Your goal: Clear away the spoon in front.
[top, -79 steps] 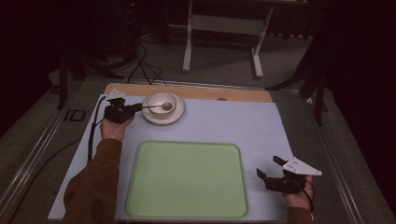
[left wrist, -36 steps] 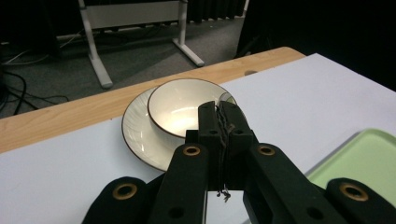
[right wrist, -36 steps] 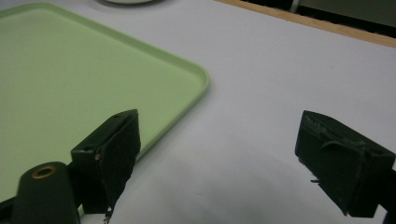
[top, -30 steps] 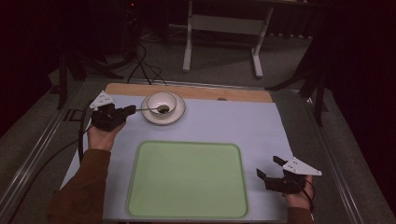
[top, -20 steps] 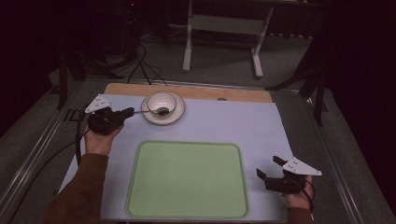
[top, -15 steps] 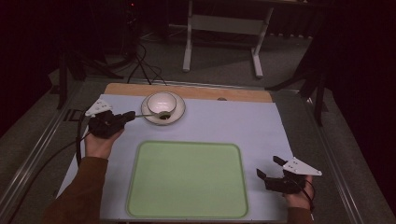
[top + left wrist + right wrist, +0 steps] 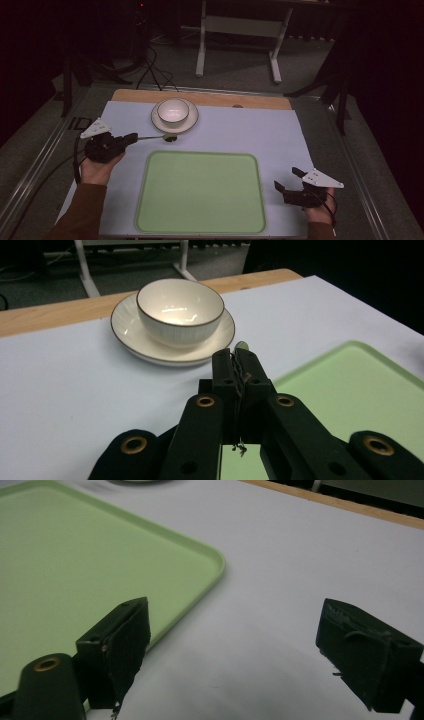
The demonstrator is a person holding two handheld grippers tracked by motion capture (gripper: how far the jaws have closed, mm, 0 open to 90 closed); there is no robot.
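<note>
Left gripper (image 7: 131,138): its fingers (image 7: 222,371) are seen clenched on the thin handle of a spoon (image 7: 169,136), which is held out to the side above the bench.

Spoon: the bowl end is seen just in front of the saucer (image 7: 192,120) and just beyond the far edge of the green tray (image 7: 200,192), apparently lifted off the cloth; in the left gripper view only its tip is glimpsed past the fingers.

Bowl (image 7: 173,110): it is seated upright on the saucer at the far side of the bench (image 7: 260,102), and appears empty.

Tray: nothing is seen lying in it.

Right gripper (image 7: 288,181): it is held low beside the near right corner of the tray, with its fingers (image 7: 122,637) released and spread wide, nothing between them.

Step in hand: it is judged that the spoon is being carried from the crockery toward the tray.

Risk, pivot: the handle is pinched at its far end only, so the heavier bowl end could be swung down or twisted in the grip.

Risk, snag: if the spoon is carried too low, the tray's raised rim could be struck and the tray shifted.

Risk, collision: the saucer could be nudged if the spoon is swung back.
</note>
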